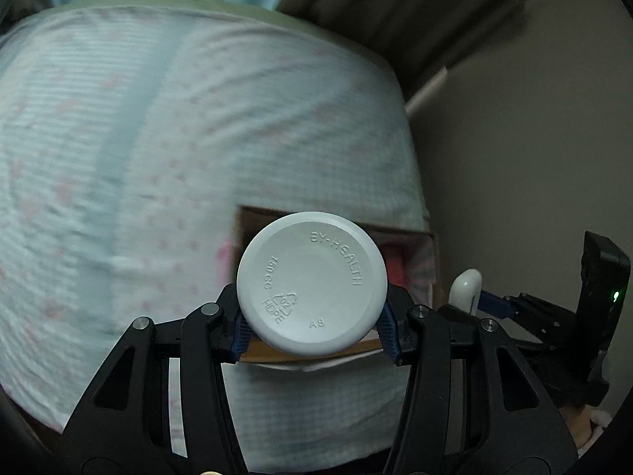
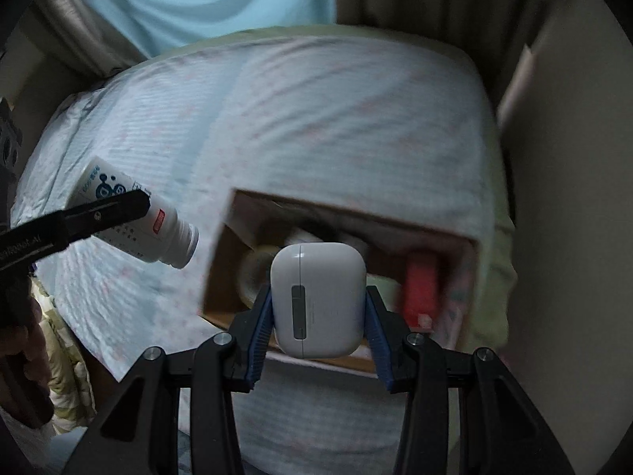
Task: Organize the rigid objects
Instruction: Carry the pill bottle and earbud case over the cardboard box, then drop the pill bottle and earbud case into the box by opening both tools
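Note:
My left gripper (image 1: 312,322) is shut on a white plastic bottle (image 1: 311,283), whose embossed base faces the camera. The same bottle (image 2: 136,217) shows in the right wrist view, held in the air left of the box. My right gripper (image 2: 318,326) is shut on a white earbud case (image 2: 317,299) above the near edge of an open cardboard box (image 2: 221,261). The case (image 1: 466,291) also shows at the right of the left wrist view. The box (image 1: 433,273) lies on the bed, partly hidden behind the bottle.
The box holds a tape roll (image 2: 253,273), a red item (image 2: 421,289) and other blurred things. The bed has a pale striped sheet (image 2: 316,118). A beige wall (image 2: 573,198) is on the right and a light blue curtain (image 2: 205,0) is behind.

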{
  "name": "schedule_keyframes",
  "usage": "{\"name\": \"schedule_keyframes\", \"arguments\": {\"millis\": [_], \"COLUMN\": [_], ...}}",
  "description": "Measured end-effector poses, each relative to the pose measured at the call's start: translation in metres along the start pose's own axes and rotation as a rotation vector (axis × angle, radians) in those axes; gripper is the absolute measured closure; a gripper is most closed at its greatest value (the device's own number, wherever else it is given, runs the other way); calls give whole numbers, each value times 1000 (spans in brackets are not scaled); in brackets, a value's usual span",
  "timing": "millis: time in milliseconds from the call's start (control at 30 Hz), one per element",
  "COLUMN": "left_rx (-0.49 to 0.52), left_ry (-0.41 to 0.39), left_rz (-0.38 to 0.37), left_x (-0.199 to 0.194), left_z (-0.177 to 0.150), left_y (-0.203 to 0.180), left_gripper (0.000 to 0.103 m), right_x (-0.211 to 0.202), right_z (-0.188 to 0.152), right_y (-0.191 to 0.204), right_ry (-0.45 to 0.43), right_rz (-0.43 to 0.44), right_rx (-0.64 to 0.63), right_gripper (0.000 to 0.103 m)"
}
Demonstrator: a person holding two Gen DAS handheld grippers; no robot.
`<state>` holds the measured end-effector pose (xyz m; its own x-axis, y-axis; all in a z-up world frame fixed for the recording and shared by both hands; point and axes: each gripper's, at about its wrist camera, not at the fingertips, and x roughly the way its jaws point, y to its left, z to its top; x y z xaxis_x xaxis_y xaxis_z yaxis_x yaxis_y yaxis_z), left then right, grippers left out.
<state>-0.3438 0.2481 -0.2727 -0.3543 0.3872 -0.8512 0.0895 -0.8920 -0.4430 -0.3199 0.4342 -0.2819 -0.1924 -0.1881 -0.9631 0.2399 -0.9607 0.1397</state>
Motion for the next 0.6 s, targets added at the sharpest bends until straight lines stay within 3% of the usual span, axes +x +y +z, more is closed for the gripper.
{"name": "schedule_keyframes", "arguments": {"millis": [267,600], "left_rx": [16,20], "left_ry": [99,160], "left_rz": [-47,-63], "left_x": [86,172], "left_z": [0,22], "left_y": [-52,-67], "left_gripper": [56,56], "right_x": [45,98], "right_z": [-37,-49], "right_y": [-50,-77], "right_ry": [67,73], "right_rz": [-28,20], "right_rx": [23,60], "right_gripper": [62,62]}}
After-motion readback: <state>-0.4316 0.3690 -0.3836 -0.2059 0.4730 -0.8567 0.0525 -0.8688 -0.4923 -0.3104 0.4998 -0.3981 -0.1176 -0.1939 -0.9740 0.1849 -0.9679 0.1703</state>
